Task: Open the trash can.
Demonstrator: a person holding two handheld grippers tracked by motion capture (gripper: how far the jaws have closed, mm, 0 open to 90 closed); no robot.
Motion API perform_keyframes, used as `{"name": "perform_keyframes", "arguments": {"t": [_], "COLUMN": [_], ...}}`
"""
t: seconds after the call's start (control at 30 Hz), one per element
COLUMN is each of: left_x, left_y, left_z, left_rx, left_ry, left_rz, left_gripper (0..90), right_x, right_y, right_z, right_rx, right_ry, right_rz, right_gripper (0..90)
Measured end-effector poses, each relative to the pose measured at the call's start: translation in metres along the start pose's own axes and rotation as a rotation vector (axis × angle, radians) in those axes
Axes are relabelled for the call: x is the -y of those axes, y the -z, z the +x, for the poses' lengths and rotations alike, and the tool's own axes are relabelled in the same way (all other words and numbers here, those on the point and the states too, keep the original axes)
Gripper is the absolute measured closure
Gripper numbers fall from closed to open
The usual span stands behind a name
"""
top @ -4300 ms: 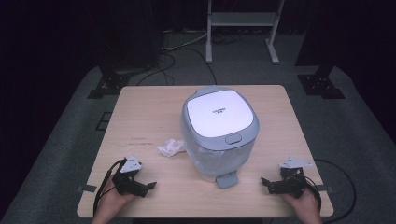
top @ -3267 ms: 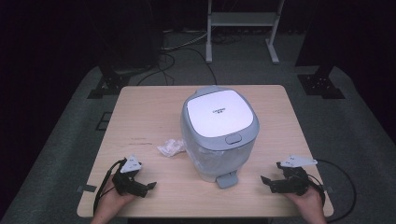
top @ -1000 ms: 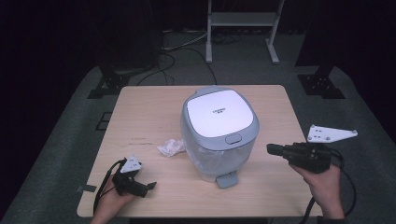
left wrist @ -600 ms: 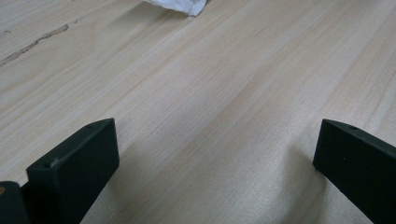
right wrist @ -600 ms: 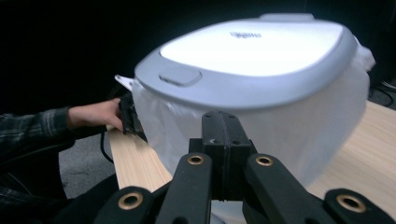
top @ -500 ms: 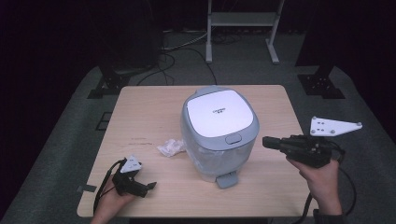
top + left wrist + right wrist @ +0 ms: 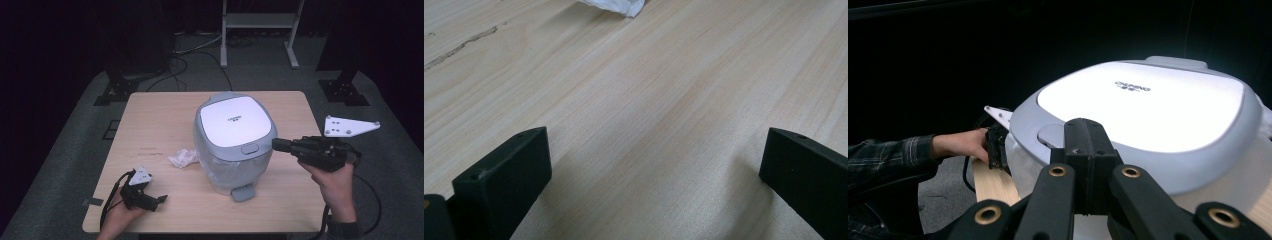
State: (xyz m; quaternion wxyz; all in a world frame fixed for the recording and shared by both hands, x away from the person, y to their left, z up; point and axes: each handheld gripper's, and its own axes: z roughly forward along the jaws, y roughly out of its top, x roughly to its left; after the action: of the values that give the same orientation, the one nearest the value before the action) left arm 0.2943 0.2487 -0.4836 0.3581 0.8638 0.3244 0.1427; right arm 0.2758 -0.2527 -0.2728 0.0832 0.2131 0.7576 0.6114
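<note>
A grey, rounded-square plastic bin with a white lid panel (image 7: 233, 142) stands at the middle of the pale wooden table (image 7: 155, 115), directly ahead of the right gripper (image 7: 276, 144), whose clenched, empty jaws hover level with the lid rim and point at the small oval release button (image 7: 248, 148) on the lid's near edge. In the right gripper view the lid (image 7: 1148, 107) spreads just beyond the closed tips.

The left gripper (image 7: 161, 199) rests low on the table near the person's edge, well apart from the bin, its jaws spread wide with nothing between them; a crumpled white tissue (image 7: 183, 157) lies ahead of it, just beside the bin's base.

The bin looks light, hollow and stiff, with a smooth, slippery shell and a thin liner bag bulging under the rim. A sideways push would likely slide or tip it. The sensible contacts are the button, pressed straight down, or the grey foot pedal (image 7: 242, 192) at the base.
</note>
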Motion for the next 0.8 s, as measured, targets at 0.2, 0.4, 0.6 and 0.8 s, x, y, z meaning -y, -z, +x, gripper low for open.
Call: {"name": "perform_keyframes", "arguments": {"t": [0.2,0.4,0.6,0.8], "left_x": [0.0,0.0,0.0,0.0], "left_y": [0.0,0.0,0.0,0.0], "left_z": [0.0,0.0,0.0,0.0], "left_rx": [0.0,0.0,0.0,0.0], "left_ry": [0.001,0.001,0.0,0.0], "left_rz": [-0.001,-0.001,0.0,-0.001], "left_gripper": [0.0,0.0,0.0,0.0], "right_x": [-0.004,-0.006,-0.007,-0.007], "right_y": [-0.013,-0.026,-0.034,-0.043], "right_z": [0.001,0.001,0.002,0.003], "right_rx": [-0.019,-0.027,-0.038,-0.049], "right_ry": [0.008,0.015,0.016,0.017], "right_rz": [0.013,0.037,0.049,0.065], "right_gripper": [90.0,90.0,90.0,90.0]}}
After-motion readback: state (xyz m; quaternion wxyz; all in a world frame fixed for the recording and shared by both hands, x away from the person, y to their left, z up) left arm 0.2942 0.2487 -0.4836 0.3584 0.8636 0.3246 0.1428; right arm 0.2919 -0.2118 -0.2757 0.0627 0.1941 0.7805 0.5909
